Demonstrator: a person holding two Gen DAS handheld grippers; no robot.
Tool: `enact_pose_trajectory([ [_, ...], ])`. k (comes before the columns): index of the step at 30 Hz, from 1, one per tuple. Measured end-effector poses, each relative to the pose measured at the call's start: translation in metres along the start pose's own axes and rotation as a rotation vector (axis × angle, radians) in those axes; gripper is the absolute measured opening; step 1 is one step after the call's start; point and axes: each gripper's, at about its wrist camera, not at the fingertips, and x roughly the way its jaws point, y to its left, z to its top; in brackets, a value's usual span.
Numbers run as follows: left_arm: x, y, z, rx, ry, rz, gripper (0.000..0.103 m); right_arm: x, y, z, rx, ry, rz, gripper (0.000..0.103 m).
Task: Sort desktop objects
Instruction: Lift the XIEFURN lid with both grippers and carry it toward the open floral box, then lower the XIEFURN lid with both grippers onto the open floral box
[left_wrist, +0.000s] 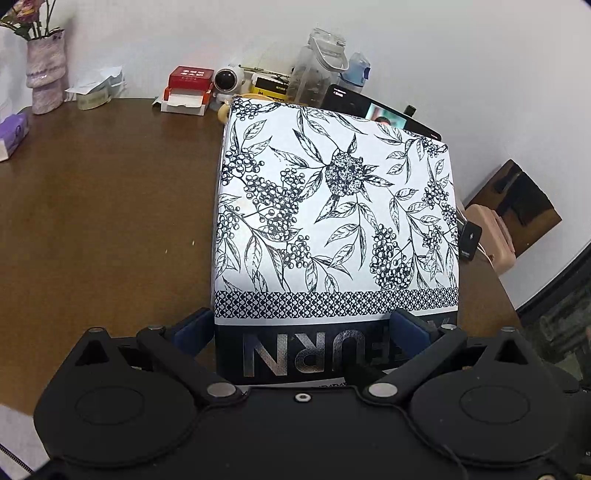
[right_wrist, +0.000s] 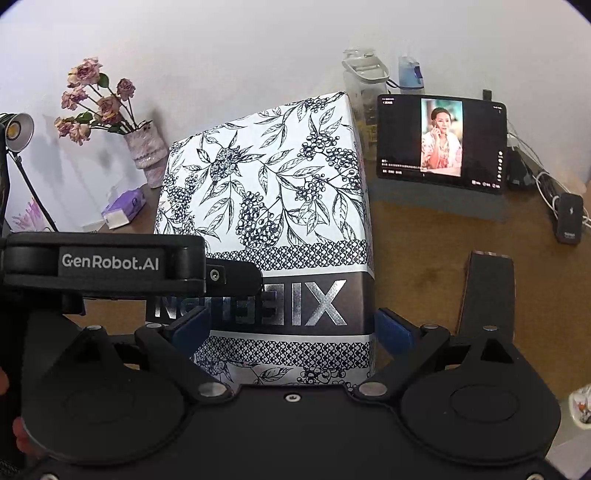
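My left gripper has its blue-padded fingers spread wide, one on each side of the large white cardboard box printed with dark blue leaves and berries — whether the pads actually press its sides, I cannot tell. My right gripper brackets the same box at its dark band with silver lettering; one blue pad sits just beside the box's right edge, and again I cannot tell if it grips. In the right wrist view the left gripper's black body crosses in front of the box's lower left corner.

The box sits on the brown wooden desk, filling the middle. Behind it — a tablet with a lit screen leaning toward the wall, clear plastic water bottles, a small round white camera and a red-and-white box. Far left, a pale mottled vase of dried pink roses, with a purple tissue pack near it.
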Motion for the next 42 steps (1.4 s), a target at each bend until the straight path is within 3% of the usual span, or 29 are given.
enact_pose_trajectory([
  [25, 0.109, 0.03, 0.115, -0.03, 0.054, 0.002, 0.101, 0.12, -0.041, 0.103, -0.001, 0.042, 0.005, 0.097],
  [42, 0.157, 0.045, 0.151, -0.058, 0.111, 0.041, 0.1, 0.177, -0.057, 0.131, 0.019, 0.11, 0.018, 0.097],
])
